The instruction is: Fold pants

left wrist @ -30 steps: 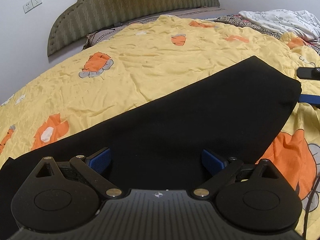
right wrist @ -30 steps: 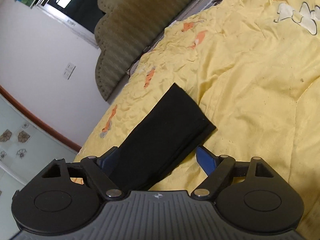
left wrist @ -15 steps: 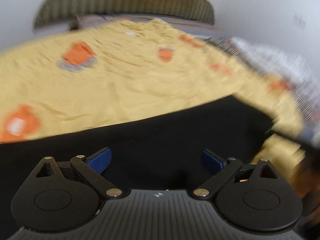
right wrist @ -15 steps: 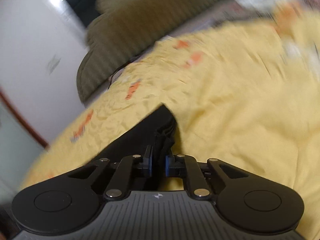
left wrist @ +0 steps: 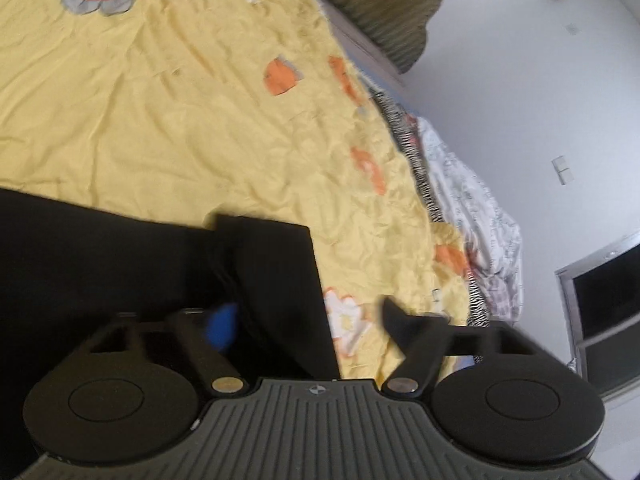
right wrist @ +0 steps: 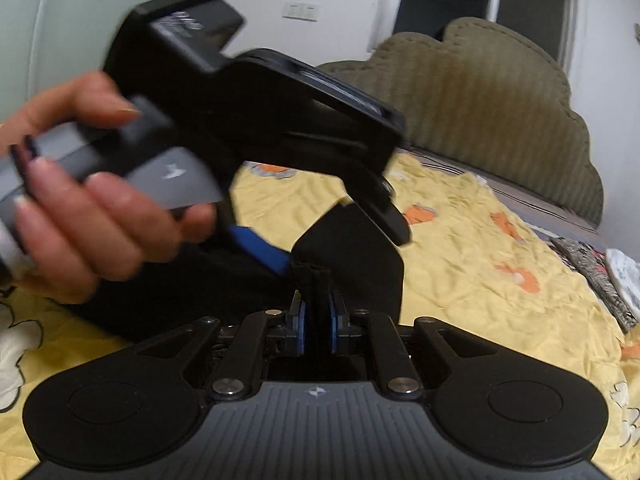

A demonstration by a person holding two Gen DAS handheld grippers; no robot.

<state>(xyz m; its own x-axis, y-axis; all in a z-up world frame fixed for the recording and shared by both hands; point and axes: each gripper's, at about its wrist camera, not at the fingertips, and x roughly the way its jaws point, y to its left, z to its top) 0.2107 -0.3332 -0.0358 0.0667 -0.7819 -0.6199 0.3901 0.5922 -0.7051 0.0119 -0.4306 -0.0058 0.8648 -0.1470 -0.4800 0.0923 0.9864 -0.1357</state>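
The black fabric pants point(right wrist: 352, 256) are pinched at a bunched edge between the blue-padded fingers of our right gripper point(right wrist: 316, 322), whose jaws stand narrow and clamped on the cloth, and from there the fabric rises in a raised fold just ahead of the tips. In the left wrist view the same pants point(left wrist: 120, 256) spread dark across the yellow quilted bedspread with orange cartoon patches point(left wrist: 180, 120), a folded corner lying between the wide-spread fingers of our left gripper point(left wrist: 308, 320); one blue pad sits against the cloth, but we cannot tell if it presses it. From the right wrist view, that left gripper point(right wrist: 332, 224) hangs just beyond our right tips, its black body and grey handle held by our bare left hand point(right wrist: 84, 204), and it blocks much of the pants behind it. Beyond both tools stands the olive ribbed scalloped headboard point(right wrist: 492, 92). Off to the right of the left gripper lie a zebra-striped cloth point(left wrist: 416, 160) and a white printed sheet point(left wrist: 484, 216), bunched at the bed's edge.
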